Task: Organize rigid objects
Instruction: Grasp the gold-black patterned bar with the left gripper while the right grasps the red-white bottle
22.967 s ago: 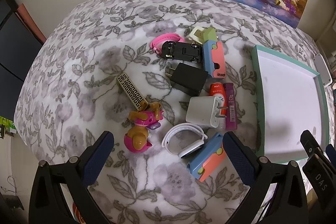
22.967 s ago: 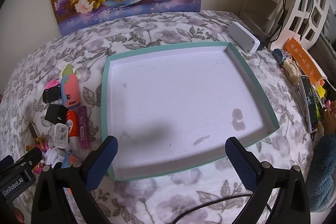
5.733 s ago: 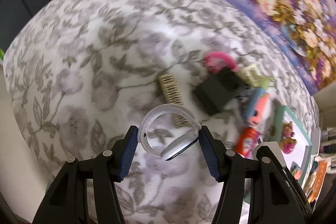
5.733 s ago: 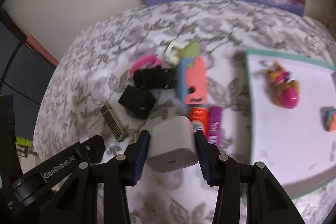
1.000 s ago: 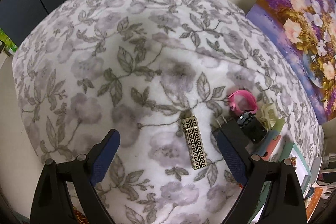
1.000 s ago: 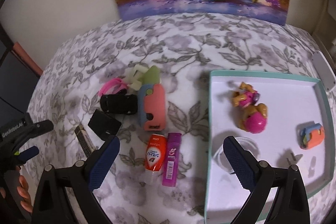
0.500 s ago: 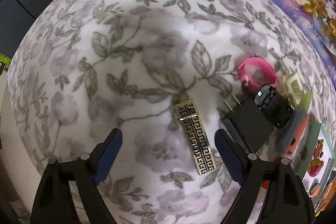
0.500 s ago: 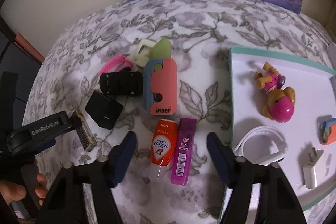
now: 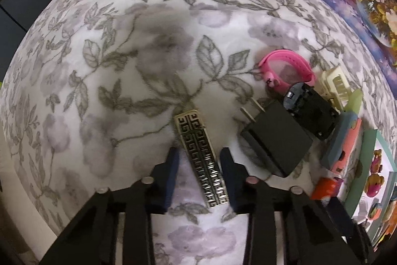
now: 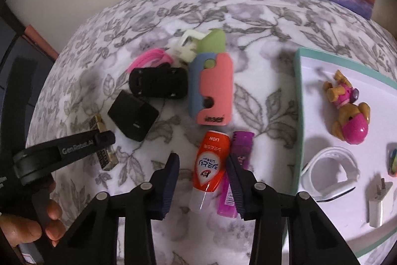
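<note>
A gold patterned bar (image 9: 201, 158) lies flat on the floral blanket. My left gripper (image 9: 199, 160) straddles it with its jaws closing; a thin gap still shows beside the left pad. In the right wrist view a red-orange squeeze bottle (image 10: 211, 165) lies between the fingers of my right gripper (image 10: 202, 165), whose jaws are also closing. The right finger has slid between the bottle and a purple lighter (image 10: 242, 143), while the left pad stands off the bottle. A teal-rimmed tray (image 10: 297, 116) at the right holds a toy dog (image 10: 347, 103), a white watch (image 10: 330, 170) and a white charger (image 10: 377, 203).
Beside the bar sit a black charger (image 9: 275, 140), a black toy car (image 9: 310, 108) and a pink band (image 9: 285, 66). A pink and blue cutter (image 10: 213, 88) lies above the bottle. A person's hand (image 10: 24, 222) holds the left tool. A flower painting leans against the wall.
Both grippers have come down closer to the blanket. Their jaws have narrowed from wide open, the left around the gold bar and the right around the red-orange bottle.
</note>
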Demonstrator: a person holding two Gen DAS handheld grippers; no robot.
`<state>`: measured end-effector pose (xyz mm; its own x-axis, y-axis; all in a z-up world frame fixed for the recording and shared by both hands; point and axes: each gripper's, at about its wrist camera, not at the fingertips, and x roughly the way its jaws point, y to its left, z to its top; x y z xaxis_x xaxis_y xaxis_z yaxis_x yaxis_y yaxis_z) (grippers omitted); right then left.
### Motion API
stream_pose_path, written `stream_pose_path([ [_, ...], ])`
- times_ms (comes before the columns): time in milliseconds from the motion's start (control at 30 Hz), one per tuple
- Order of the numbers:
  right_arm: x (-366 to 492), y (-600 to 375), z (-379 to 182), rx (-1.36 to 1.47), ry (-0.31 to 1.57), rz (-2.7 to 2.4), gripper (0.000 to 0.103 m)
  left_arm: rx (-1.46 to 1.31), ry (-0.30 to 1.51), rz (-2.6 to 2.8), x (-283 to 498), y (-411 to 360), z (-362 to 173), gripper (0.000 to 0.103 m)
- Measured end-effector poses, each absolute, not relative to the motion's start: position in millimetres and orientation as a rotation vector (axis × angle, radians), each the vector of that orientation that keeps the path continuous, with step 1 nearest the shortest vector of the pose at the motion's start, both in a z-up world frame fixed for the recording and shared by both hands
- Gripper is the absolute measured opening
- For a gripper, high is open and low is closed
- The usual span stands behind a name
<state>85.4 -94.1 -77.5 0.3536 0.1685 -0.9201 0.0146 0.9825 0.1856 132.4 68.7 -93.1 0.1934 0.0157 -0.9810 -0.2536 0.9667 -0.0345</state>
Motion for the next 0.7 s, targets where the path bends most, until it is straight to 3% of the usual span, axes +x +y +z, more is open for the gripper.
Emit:
stream_pose_path([
  [433, 87, -73, -94, 0.066, 1.24, 0.105, 0.031, -0.15, 1.362, 0.181, 135, 53, -90, 0.028],
  [700, 86, -71, -94, 0.049, 1.231, 0.098, 0.03, -0.162, 1.366, 0.175, 130, 59, -88, 0.022],
])
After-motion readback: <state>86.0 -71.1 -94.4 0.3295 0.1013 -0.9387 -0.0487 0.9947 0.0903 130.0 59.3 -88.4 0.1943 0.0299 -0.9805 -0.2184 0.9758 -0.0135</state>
